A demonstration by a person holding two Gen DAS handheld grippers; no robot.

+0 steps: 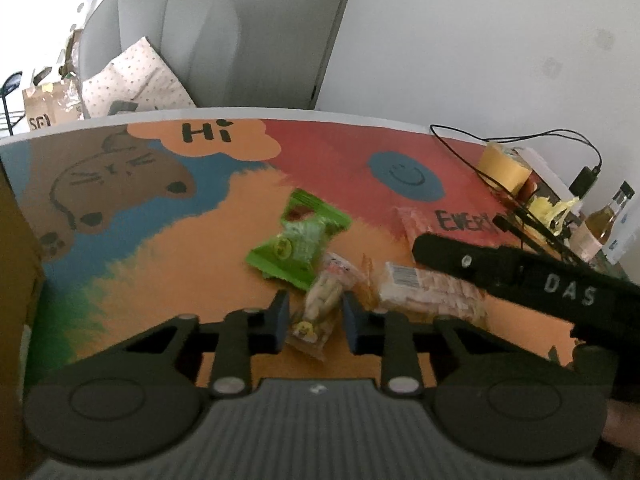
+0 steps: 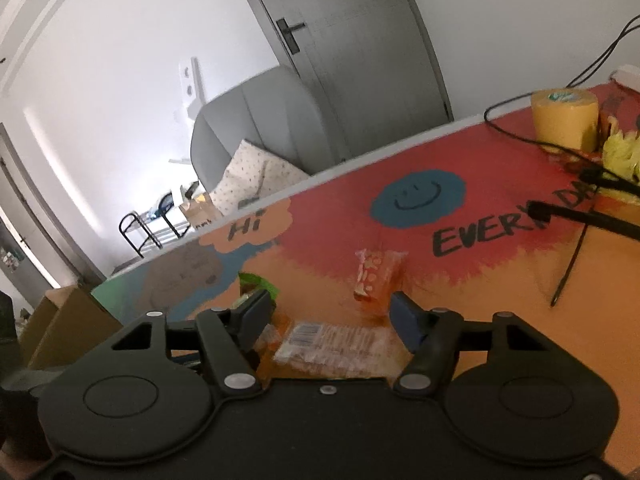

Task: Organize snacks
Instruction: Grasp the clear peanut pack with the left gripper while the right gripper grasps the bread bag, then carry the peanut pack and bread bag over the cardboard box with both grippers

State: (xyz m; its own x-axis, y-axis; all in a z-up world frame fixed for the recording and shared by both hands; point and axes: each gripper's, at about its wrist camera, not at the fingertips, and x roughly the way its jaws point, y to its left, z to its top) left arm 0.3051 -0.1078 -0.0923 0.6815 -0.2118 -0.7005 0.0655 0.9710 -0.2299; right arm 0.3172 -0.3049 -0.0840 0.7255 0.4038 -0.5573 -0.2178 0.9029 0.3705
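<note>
Several snack packets lie on the painted table (image 1: 160,264). My left gripper (image 1: 314,314) is open, its fingers either side of a clear packet of pale sticks (image 1: 320,308). Beyond it lies a green packet (image 1: 298,240). To the right lies a clear cracker packet with a barcode (image 1: 428,292), and a small orange-white packet (image 1: 412,222) farther back. My right gripper (image 2: 330,316) is open above the cracker packet (image 2: 336,346); the orange-white packet (image 2: 376,274) lies just beyond, and the green packet (image 2: 256,284) shows behind the left finger.
A yellow tape roll (image 2: 564,120), crumpled yellow paper (image 2: 620,152), black cables (image 2: 568,264) and a bottle (image 1: 604,220) crowd the table's right side. A cardboard box (image 2: 68,324) stands off the left edge. A grey armchair with a cushion (image 1: 160,60) stands behind.
</note>
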